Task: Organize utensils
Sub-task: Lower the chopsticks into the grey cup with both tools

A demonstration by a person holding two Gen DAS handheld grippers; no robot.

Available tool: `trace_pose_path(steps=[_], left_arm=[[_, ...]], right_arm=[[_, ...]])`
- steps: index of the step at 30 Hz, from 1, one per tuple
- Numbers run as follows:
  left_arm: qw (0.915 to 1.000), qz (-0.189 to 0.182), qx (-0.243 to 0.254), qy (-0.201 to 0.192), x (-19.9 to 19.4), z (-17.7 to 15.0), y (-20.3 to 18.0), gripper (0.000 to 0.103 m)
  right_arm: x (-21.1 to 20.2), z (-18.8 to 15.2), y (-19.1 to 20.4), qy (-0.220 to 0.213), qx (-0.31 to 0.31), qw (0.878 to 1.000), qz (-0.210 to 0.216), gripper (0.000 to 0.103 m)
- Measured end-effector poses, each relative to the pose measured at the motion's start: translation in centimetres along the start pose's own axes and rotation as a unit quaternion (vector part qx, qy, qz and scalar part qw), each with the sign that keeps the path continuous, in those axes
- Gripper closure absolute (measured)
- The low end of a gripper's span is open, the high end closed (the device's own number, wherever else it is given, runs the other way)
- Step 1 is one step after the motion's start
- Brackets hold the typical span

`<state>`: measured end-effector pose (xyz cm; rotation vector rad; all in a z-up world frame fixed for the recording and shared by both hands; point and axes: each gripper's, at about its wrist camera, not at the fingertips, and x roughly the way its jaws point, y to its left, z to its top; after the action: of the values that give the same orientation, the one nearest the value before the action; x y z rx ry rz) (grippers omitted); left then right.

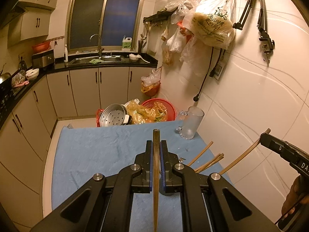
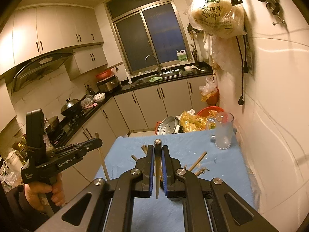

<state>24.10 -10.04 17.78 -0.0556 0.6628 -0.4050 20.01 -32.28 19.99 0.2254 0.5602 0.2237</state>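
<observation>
My left gripper is shut on a wooden chopstick that runs back between its fingers, held above the blue cloth. My right gripper is shut on another chopstick the same way. In the left wrist view the right gripper shows at the right edge with its chopstick sticking out. In the right wrist view the left gripper shows at the left with its chopstick. Several loose chopsticks lie on the cloth. An empty glass mug stands at the table's far right corner.
The table is covered by a blue cloth and stands against a white tiled wall on the right. Beyond its far edge sit a metal steamer pot and a red basket with plastic bags. Kitchen counters lie to the left.
</observation>
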Motion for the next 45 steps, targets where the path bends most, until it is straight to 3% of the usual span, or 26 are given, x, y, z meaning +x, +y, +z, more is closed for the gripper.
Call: trace_pose_path(steps=[18,35,45], left_arm=[[0.9996,-0.025,0.014,0.001,3.4,3.2,-2.9,0.096],[0.9996,-0.024,0.013,0.008,7.2,4.4,-4.3,0.096],[0.9998,-0.019,0.001,-0.009,9.0,4.9,-4.4,0.096]], right_arm=[[0.9,1.8,-1.7,-0.008,-0.005,1.000,-0.026,0.095],[2.8,2.5,-3.7,-0.009,0.006,0.999,-0.044,0.095],[4.0,2.5,-4.0,-0.004,0.010,0.999,-0.041,0.095]])
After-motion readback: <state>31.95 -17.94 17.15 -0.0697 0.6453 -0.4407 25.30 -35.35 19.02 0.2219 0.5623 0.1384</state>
